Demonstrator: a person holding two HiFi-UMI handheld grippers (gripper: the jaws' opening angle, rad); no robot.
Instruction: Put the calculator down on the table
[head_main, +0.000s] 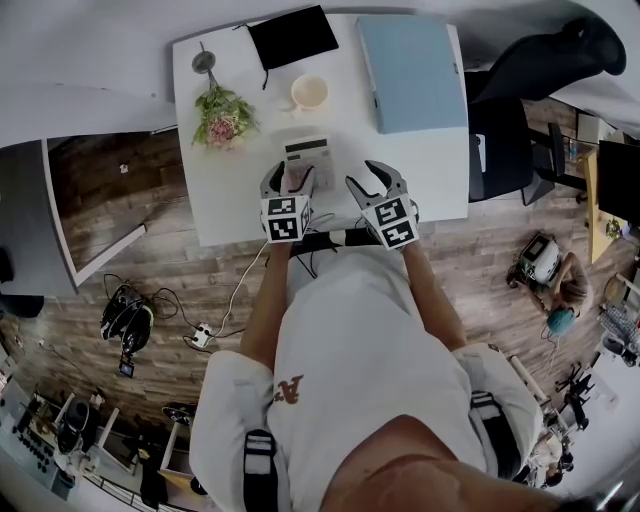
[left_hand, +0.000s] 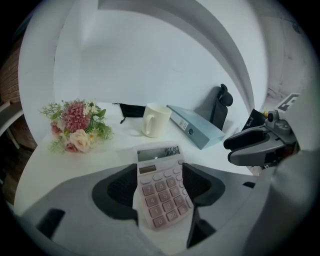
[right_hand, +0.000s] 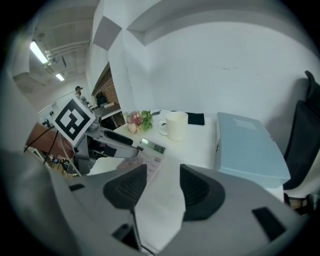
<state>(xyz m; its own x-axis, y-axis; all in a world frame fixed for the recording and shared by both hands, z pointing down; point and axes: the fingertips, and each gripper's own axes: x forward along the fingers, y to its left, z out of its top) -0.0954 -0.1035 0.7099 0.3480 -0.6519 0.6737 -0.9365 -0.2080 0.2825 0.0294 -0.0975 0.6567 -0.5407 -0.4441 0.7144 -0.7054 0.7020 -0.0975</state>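
Calculator (left_hand: 160, 187) keys distinct only in left gripper view.

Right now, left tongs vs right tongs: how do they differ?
Load: the left tongs grip the calculator by its long sides. The right tongs hold nothing; only bare table shows between them.
Place: the left tongs sit over the calculator, while the right tongs hang beside it, to its right in the head view.
Shared: both are grey and angle down toward the table.
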